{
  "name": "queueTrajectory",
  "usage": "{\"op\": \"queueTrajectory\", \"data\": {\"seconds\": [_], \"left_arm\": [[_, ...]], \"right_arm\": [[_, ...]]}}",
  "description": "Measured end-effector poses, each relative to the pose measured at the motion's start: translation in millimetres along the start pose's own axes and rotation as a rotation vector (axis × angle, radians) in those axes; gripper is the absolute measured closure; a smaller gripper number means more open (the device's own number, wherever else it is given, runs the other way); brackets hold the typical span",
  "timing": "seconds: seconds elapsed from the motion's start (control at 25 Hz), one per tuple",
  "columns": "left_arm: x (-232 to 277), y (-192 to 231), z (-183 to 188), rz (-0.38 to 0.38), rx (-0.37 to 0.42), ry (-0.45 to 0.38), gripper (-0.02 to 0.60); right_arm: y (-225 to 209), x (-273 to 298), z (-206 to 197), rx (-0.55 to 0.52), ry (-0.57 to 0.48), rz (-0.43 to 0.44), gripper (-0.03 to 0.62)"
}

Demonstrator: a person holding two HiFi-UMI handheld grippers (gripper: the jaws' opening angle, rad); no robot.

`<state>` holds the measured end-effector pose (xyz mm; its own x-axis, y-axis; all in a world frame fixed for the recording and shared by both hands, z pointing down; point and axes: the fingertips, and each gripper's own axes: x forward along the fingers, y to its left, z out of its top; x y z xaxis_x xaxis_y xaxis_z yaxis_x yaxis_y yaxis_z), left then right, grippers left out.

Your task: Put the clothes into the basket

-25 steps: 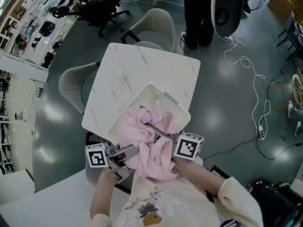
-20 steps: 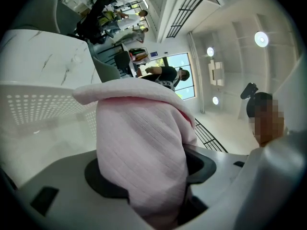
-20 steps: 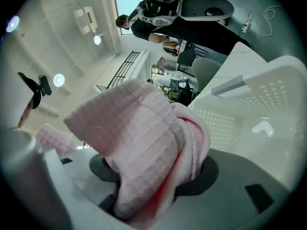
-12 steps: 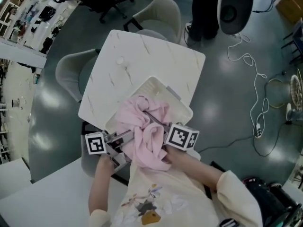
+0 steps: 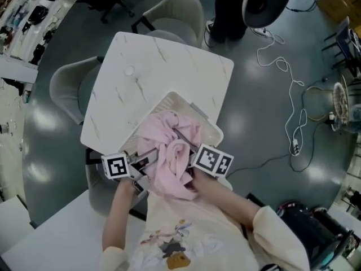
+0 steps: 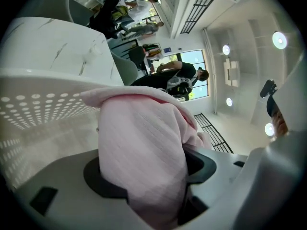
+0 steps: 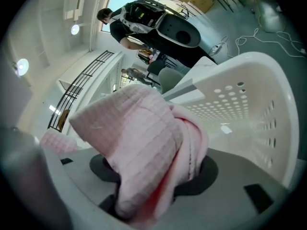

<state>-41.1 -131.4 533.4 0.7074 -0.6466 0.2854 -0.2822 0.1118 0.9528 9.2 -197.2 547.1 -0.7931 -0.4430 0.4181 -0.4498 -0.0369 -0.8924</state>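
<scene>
Where the left gripper [image 6: 144, 181] meets cloth, we record its jaws clamped on a thick fold of the pink garment [image 6: 144, 138], which fills the gap between them. We enter the right gripper [image 7: 151, 176] the same way: its jaws are closed on another fold of the same garment, and the ribbed fabric rises over them.

From the head view we list the garment bunched between the two grippers. Its farther part lies inside the white basket [image 5: 207, 124], and its nearer part spills over the near rim toward the holder's torso. The left hand [image 5: 127, 192] and the right hand [image 5: 217, 186] each grasp a gripper behind its marker cube.

We note the basket as perforated plastic, standing at the near corner of the white marble-patterned table [image 5: 152, 66].

Around the table we list:
- one pale chair [image 5: 176, 13] at the far side
- a second chair [image 5: 66, 89] at the left
- a white cable [image 5: 293, 95] looping over the grey floor to the right
- a standing person [image 5: 228, 16] in dark clothes beyond the table
</scene>
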Motion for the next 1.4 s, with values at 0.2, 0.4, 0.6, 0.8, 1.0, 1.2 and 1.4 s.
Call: {"op": "queueTrajectory", "data": {"seconds": [0.2, 0.4, 0.6, 0.8, 1.0, 1.2, 1.4], "left_arm": [[5.1, 14.6, 6.5, 0.059, 0.016, 0.001, 0.275], [6.5, 34.0, 8.9, 0.109, 0.044, 0.013, 0.275], [14.3, 54.6, 14.6, 0.141, 0.058, 0.006, 0.275], [16.9, 66.9, 17.9, 0.193, 0.048, -0.015, 0.275], [26.0, 90.7, 23.9, 0.279, 0.047, -0.029, 0.276], [33.9, 127.8, 25.3, 0.44, 0.093, -0.012, 0.276], [36.9, 149.5, 21.2, 0.54, 0.13, 0.011, 0.276]], "right_arm": [[-13.4, 4.2, 4.8, 0.006, -0.004, -0.097, 0.309], [-32.9, 9.9, -1.6, 0.011, -0.003, -0.185, 0.31], [-51.1, 18.9, -0.9, 0.037, -0.002, -0.248, 0.318], [-62.3, 21.3, -0.5, 0.09, 0.008, -0.295, 0.324], [-86.7, 35.9, 1.8, 0.102, 0.017, -0.395, 0.326], [-119.2, 48.1, 0.9, 0.071, 0.009, -0.523, 0.33], [-141.6, 52.8, -3.1, 0.071, 0.027, -0.574, 0.334]]}}
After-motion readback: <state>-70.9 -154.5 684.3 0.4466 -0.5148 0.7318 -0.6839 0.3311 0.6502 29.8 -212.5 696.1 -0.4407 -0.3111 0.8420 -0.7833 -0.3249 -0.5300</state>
